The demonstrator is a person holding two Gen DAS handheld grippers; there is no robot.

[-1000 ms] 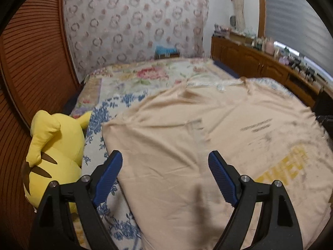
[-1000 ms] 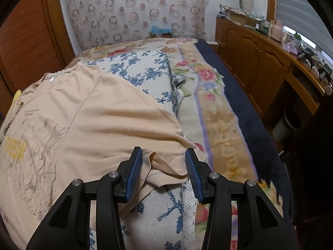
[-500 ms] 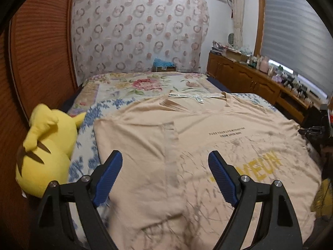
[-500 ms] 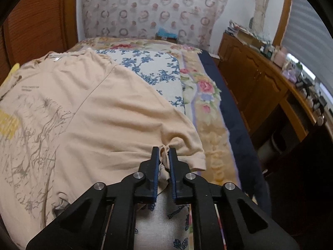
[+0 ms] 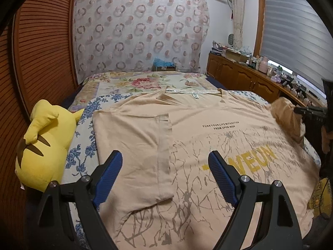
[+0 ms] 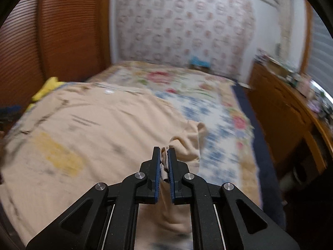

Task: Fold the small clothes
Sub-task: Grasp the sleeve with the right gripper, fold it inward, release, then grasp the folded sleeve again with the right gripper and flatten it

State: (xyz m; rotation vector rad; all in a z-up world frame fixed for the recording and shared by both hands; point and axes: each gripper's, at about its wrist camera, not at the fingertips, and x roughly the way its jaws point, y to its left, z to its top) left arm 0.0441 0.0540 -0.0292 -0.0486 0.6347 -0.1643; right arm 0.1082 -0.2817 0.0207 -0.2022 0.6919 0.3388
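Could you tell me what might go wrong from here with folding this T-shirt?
1. The right claw pinches only a small bunch of the right sleeve, so the fabric could slip out mid-fold.
2. The left claw is open above the T-shirt and holds nothing, so pulling the sleeve across may drag the shirt and disturb the already folded left sleeve.
3. The right wrist view is blurred, suggesting fast motion that could wrinkle the cloth.

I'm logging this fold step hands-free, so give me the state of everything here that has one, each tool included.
Beige printed T-shirt: spread flat on the bed, left sleeve folded in, right sleeve lifted.
Right sleeve: bunched, pinched in the right tool.
Right tool: shut on the sleeve.
Left tool: open, empty, over the shirt.
Yellow plush toy: lying beside the shirt, untouched.
Grey window blind: lowered.
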